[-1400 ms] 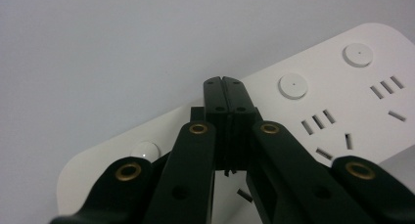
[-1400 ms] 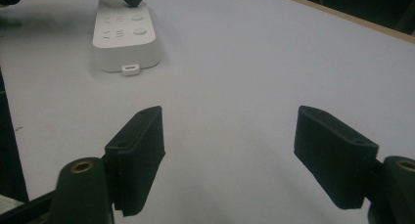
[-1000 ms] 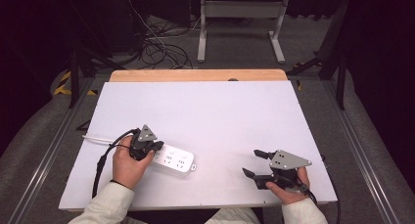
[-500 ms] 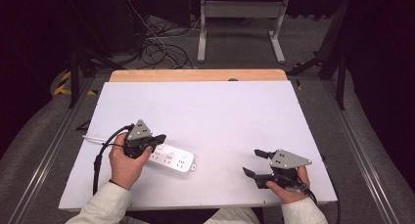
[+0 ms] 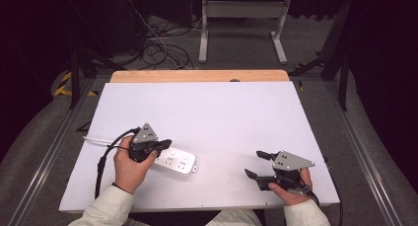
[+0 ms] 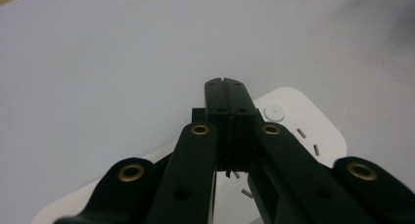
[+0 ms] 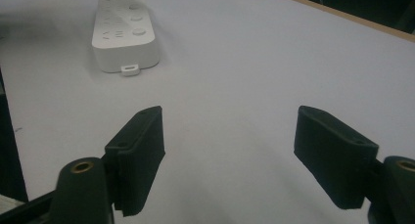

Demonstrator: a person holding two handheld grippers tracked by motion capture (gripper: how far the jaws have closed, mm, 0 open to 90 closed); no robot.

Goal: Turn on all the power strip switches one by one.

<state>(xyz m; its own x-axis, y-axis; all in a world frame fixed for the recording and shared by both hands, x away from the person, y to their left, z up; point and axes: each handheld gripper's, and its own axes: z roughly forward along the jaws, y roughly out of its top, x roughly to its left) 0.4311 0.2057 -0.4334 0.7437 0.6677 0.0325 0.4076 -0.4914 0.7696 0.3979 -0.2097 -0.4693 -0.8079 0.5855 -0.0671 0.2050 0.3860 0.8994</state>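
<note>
Left gripper (image 5: 165, 144), jaws together, over power strip (image 5: 177, 161) near table's (image 5: 207, 107) front-left corner (right gripper (image 5: 256, 164) gapes idle); pressing squarely avoids skidding.

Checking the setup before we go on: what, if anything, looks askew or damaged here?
Nothing stands out. The power strip lies flat and whole on the table, the shut left gripper over it; the right gripper is open and apart.

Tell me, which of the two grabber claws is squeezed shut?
The left gripper, over the white power strip. Its jaws press together with no gap, while the right gripper holds its jaws wide apart over the bare table.
</note>
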